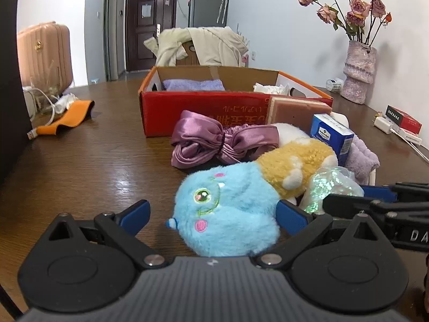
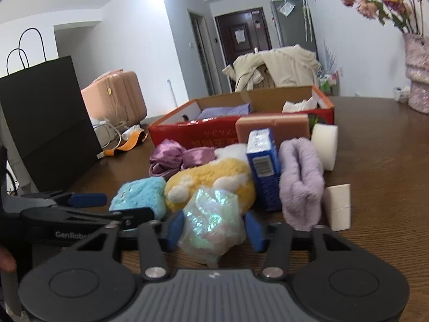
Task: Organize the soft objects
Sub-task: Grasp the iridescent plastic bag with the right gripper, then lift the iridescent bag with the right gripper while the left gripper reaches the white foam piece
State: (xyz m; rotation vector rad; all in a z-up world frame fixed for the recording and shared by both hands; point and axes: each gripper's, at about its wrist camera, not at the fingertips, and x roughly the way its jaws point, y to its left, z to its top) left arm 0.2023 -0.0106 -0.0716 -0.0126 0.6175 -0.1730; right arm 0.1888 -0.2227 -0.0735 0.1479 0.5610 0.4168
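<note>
Table (image 1: pixel 80 161): brown wood, bearing all items. Red box (image 1: pixel 203 112) at the far middle, open, a purple towel (image 1: pixel 193 84) inside at its left. Soft pile lies near of the box. Blue plush (image 1: pixel 228 214) sits between the spread fingers of the left gripper (image 1: pixel 214 216); its right side touches the right pad, the left pad stands apart from it. Yellow plush (image 1: pixel 295 163) adjoins it, far right. Satin bow (image 1: pixel 209 142) lies between plush and box. Lilac towel (image 2: pixel 300 182) and blue carton (image 2: pixel 264 166) stand right of the yellow plush. Iridescent bag (image 2: pixel 211 222) lies between the fingers of the right gripper (image 2: pixel 213 228), both pads at its sides; firm pinch cannot be told.
</note>
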